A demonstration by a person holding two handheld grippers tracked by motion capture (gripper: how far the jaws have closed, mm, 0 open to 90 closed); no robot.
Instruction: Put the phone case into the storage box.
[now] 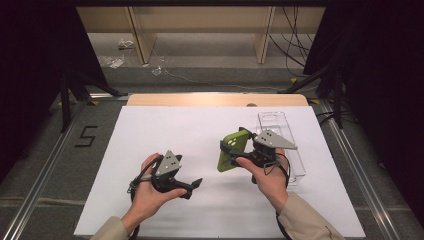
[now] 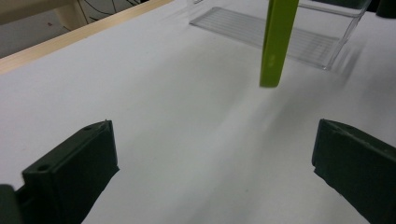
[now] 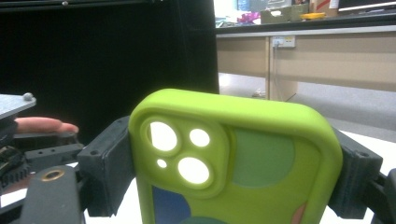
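My right gripper (image 1: 235, 141) is shut on a lime-green phone case (image 1: 231, 152) and holds it upright above the white sheet, right of centre. In the right gripper view the case (image 3: 261, 154) shows its camera cut-outs, with a black pad (image 3: 105, 163) pressed against each side edge. My left gripper (image 1: 194, 187) stands open and empty at the lower left of the case, pointing towards it. Seen from the left gripper view, the jaws (image 2: 215, 144) are wide apart over bare paper, and the case (image 2: 278, 42) hangs edge-on farther off.
A clear plastic box (image 1: 286, 131) lies on the white sheet (image 1: 190, 135) just right of the case, and appears beyond it in the left gripper view as box (image 2: 243, 25). The wooden table edge (image 1: 215, 100) runs along the back. Dark stands and cables flank the table.
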